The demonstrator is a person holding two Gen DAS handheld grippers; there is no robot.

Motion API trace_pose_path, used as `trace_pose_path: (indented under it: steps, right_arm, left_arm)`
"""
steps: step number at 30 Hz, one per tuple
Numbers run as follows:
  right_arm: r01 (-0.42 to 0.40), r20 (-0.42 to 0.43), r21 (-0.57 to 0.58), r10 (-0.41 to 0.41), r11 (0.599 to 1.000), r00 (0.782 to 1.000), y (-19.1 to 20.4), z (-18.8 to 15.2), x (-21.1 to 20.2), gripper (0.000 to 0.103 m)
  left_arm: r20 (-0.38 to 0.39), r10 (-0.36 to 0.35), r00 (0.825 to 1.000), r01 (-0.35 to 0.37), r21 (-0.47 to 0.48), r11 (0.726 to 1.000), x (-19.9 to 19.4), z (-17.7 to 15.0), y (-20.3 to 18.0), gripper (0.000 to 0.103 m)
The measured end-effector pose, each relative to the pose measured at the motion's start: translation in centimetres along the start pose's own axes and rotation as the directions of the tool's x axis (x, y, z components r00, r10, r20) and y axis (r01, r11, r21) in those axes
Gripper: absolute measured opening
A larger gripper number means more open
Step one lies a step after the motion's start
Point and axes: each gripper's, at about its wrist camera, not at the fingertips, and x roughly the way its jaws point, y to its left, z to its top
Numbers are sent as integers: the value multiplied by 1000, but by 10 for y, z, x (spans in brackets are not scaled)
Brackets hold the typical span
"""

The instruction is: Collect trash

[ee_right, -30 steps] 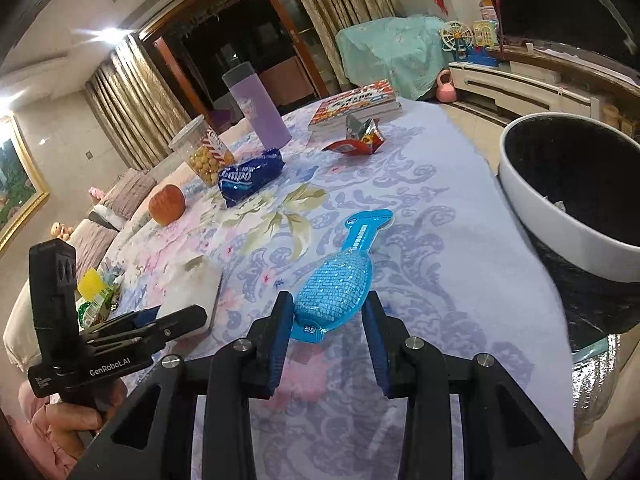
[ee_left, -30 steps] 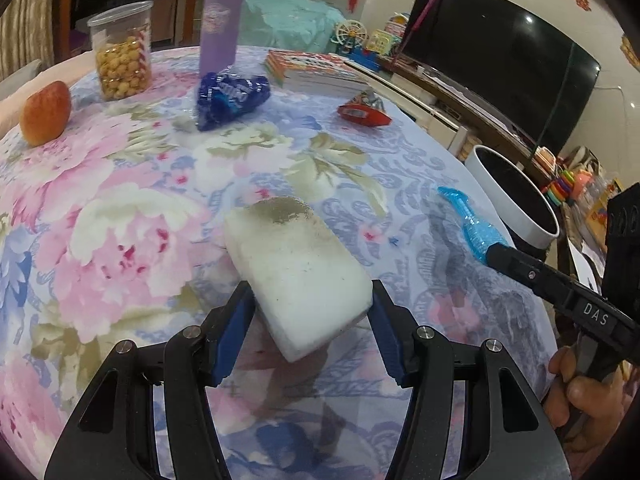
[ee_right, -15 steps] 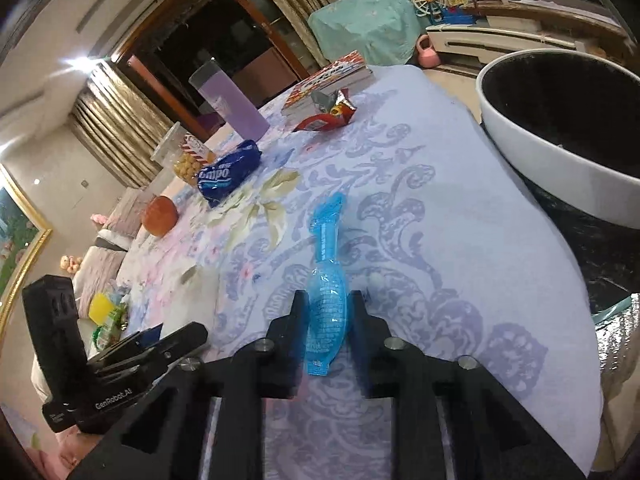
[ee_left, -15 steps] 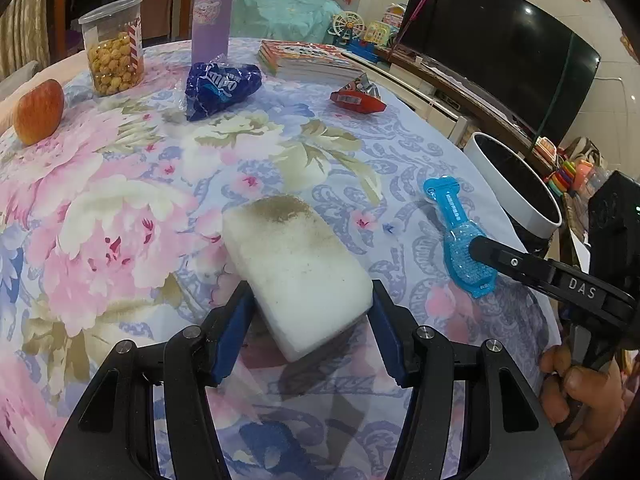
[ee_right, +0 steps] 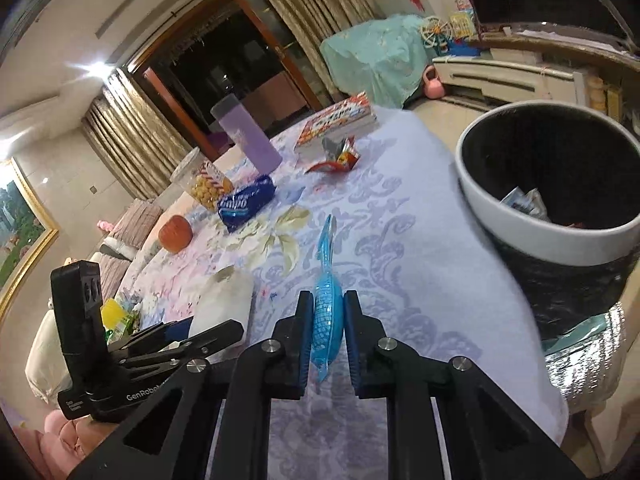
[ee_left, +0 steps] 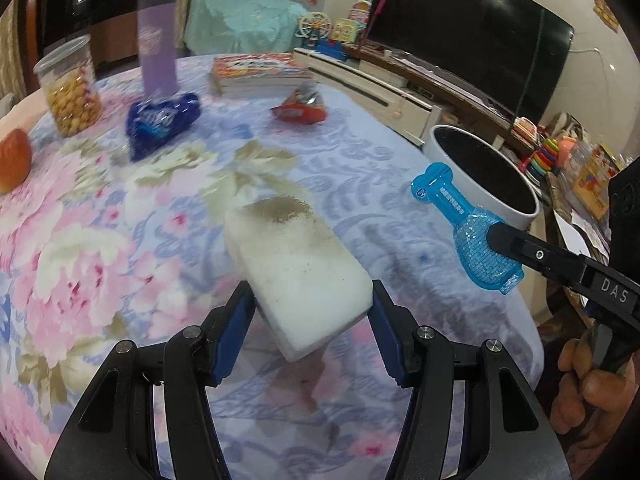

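- The left tongs (ee_left: 312,304) are clenched on a white sponge block (ee_left: 298,268) with a brownish smudge at its far end; the block is held above the flowered cloth of the bench (ee_left: 100,240).
- The right tongs (ee_right: 324,320) grip a blue plastic wrapper (ee_right: 326,304) by its wide end, pinched edge-on between the blue pads, narrow end pointing away. In the left view the same wrapper (ee_left: 466,236) hangs in the air beside the bench edge, near the bin.
- The white bin (ee_right: 520,224) with a black liner stands just off the bench on the right; crumpled paper (ee_right: 524,204) lies inside.
- More litter sits on the bench farther back: a dark blue snack bag (ee_left: 160,120) and a red wrapper (ee_left: 300,110) in front of a stack of books (ee_left: 260,74).
- Behind them stand a purple tumbler (ee_left: 157,46) and a clear jar of yellow snacks (ee_left: 70,86), with an apple (ee_left: 14,160) at the left edge.
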Motion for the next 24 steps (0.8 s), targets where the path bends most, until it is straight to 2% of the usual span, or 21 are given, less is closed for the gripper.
trace_pose_path:
  steps: [11, 24]
  right_arm:
    - [31, 97, 22, -33, 999, 995, -19, 17, -38, 15]
    - [90, 160, 61, -98, 994, 982, -58, 32, -73, 15]
  left_arm:
    - [3, -41, 999, 41, 80, 996, 6, 20, -44, 57]
    - [-21, -89, 996, 92, 166, 982, 24, 38, -97, 57]
